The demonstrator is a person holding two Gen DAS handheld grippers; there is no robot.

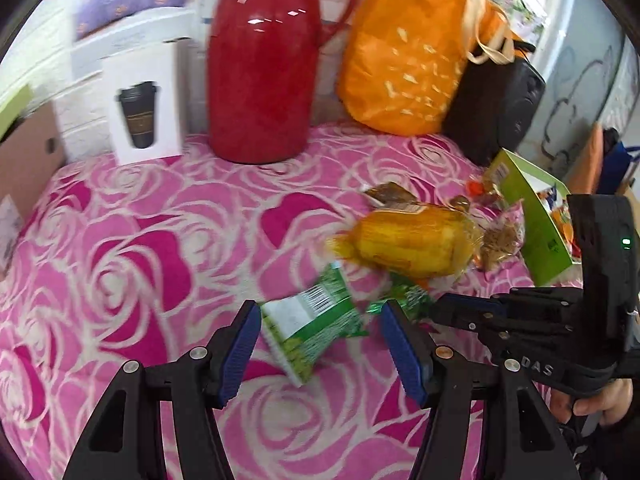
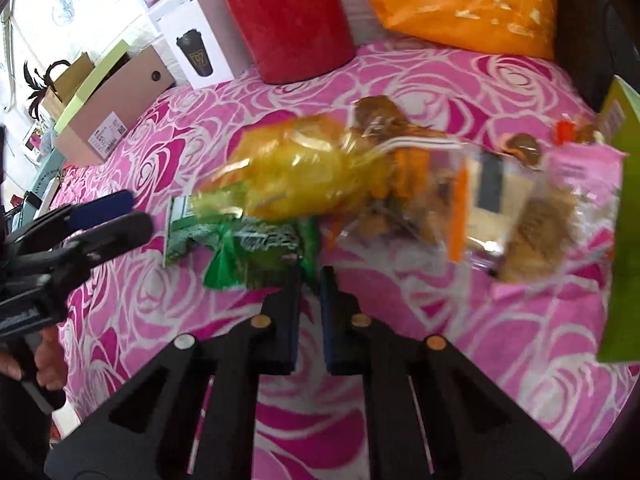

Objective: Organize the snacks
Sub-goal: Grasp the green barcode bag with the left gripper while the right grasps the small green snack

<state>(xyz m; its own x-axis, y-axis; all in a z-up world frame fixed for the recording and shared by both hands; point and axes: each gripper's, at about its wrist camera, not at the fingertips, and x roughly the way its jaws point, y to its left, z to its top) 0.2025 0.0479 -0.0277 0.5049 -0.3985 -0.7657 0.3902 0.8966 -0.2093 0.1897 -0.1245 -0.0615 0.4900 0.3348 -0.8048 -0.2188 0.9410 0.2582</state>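
On the pink rose cloth (image 1: 140, 264) lie a green-and-white snack packet (image 1: 312, 328) and a darker green packet (image 1: 412, 294). My left gripper (image 1: 319, 310) is open and straddles the green-and-white packet, with a gap at its right pad. My right gripper (image 2: 311, 280) is shut on the near corner of the darker green packet (image 2: 260, 256); it reaches in from the right in the left wrist view (image 1: 436, 308). Behind them lie a yellow bag (image 2: 304, 172) and clear bags of brown snacks (image 2: 532, 220). The left gripper (image 2: 120, 216) shows at the left edge.
A red jug (image 1: 264, 60), an orange bag (image 1: 404, 52), a white cup box (image 1: 140, 108) and a black speaker (image 1: 496, 108) line the back. A green carton (image 1: 536, 216) stands at the right. A cardboard box (image 2: 112, 112) sits at the left.
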